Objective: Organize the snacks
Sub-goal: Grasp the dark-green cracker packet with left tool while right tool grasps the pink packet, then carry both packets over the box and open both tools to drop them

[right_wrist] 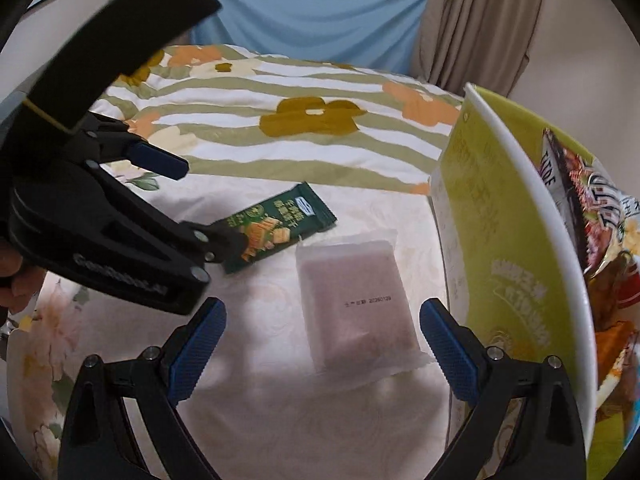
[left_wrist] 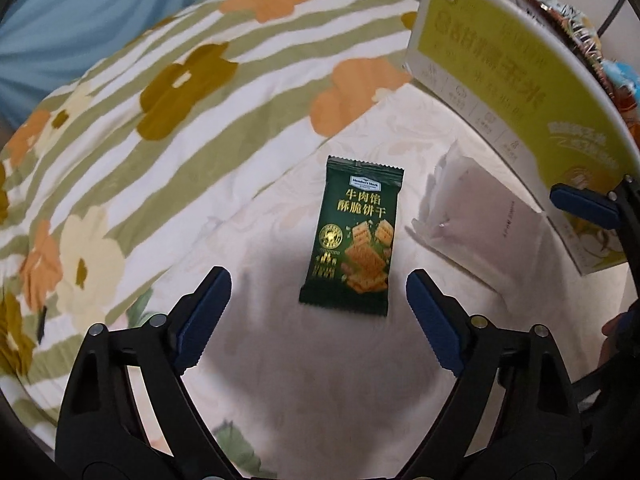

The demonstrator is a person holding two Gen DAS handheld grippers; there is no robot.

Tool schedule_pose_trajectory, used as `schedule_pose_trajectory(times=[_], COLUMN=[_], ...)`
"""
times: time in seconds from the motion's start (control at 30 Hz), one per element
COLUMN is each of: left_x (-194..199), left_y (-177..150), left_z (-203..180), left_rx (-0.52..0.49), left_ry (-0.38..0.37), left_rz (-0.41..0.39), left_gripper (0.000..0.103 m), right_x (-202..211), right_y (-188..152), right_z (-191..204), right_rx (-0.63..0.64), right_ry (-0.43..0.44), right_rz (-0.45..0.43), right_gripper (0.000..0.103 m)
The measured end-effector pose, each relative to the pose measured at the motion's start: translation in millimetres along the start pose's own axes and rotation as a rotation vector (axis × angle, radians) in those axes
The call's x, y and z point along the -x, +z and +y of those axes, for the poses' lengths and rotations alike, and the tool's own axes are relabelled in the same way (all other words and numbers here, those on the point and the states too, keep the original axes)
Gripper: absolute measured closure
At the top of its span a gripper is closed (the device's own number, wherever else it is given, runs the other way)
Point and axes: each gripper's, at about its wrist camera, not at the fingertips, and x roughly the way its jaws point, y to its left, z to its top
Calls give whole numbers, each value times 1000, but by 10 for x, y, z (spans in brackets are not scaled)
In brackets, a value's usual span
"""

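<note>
Nearest to me, my left gripper [left_wrist: 318, 312] stands with its jaws wide apart and nothing between the pads; it points steeply down at the bed. Just past its fingertips the green biscuit packet [left_wrist: 354, 236] lies flat on the pale bedsheet [left_wrist: 280, 380], lengthwise between the two fingers. I judge I have lined up this way so that the pads can close on the packet's long edges.

My right gripper [right_wrist: 322, 348] is likewise spread wide and empty, tilted down less steeply. The translucent white packet [right_wrist: 356, 304] lies flat between its fingers, untouched as far as I can tell, close beside the box. In the right wrist view the left gripper comes in from the left with its lower finger over the near end of the green packet; whether it touches I cannot tell. A bit of the person's hand [right_wrist: 12, 276] shows at the edge, behind that tool.

Both packets lie loose on the sheet just beside the yellow-green box [left_wrist: 492, 92], which stands open with snack bags [right_wrist: 596, 240] already inside. So I judge these two are what is left to go in, one for each hand.

Farther off lies the flowered, striped quilt [left_wrist: 160, 92], then a blue cloth [right_wrist: 312, 8] and a beige curtain [right_wrist: 476, 20] at the back.
</note>
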Motion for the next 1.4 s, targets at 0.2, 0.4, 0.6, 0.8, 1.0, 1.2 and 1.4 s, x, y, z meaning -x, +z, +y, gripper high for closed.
schedule_pose_trajectory(times=[0.2,0.4,0.6,0.8,1.0,1.2,1.4], left_x=[-216,-332,-255,-166,-66,-26,-39], left_y=[134,178,130,-88,-359,-436,-422], left_z=[-69,-101,-82,-91,-91,-119,-133], left_rx=[-28,-43,-63,-77,-43,5,16], left_ry=[-19,-34,-17,-17,0,28,38], left_rz=[33,48,38,51,74,85,61], left_gripper=[22,37,61,61,61,58,54], right_x=[-104,-192,-265,-384,-494,-562,-513], right_y=[7,44,64,90,120,101,40], right_z=[-37,-47,-56,-118,-203,-240,-202], right_rx=[-5,-12,-33,-55,-74,-99,-95], right_ry=[-3,4,9,18,35,47,58], right_rz=[18,29,38,64,100,133,147], right_gripper=[6,6,8,15,30,35,43])
